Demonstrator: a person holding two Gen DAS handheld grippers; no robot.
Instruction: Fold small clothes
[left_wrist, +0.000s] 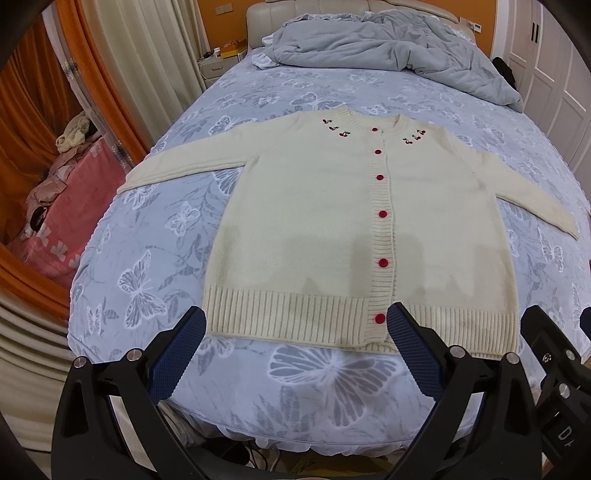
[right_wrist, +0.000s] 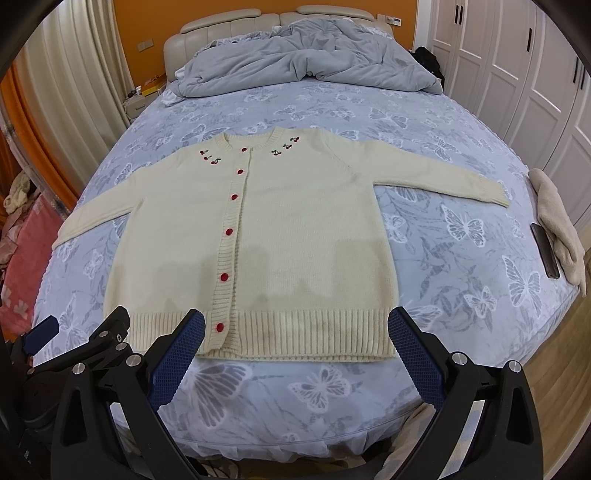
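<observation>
A cream knit cardigan (left_wrist: 314, 229) with red buttons and cherry embroidery lies flat and face up on the bed, both sleeves spread out sideways; it also shows in the right wrist view (right_wrist: 295, 229). My left gripper (left_wrist: 295, 325) is open and empty, hovering over the ribbed hem near the foot of the bed. My right gripper (right_wrist: 295, 325) is open and empty, also over the hem, beside the left one. The right gripper's edge shows at the right of the left wrist view (left_wrist: 546, 354). Neither gripper touches the cardigan.
The bed (right_wrist: 332, 387) has a blue butterfly sheet. A crumpled grey duvet (right_wrist: 303, 51) lies at the headboard. A beige cloth (right_wrist: 557, 229) and a dark flat object (right_wrist: 545, 251) lie at the bed's right edge. Pink bedding (left_wrist: 74, 206) sits left; white wardrobes (right_wrist: 517, 74) stand right.
</observation>
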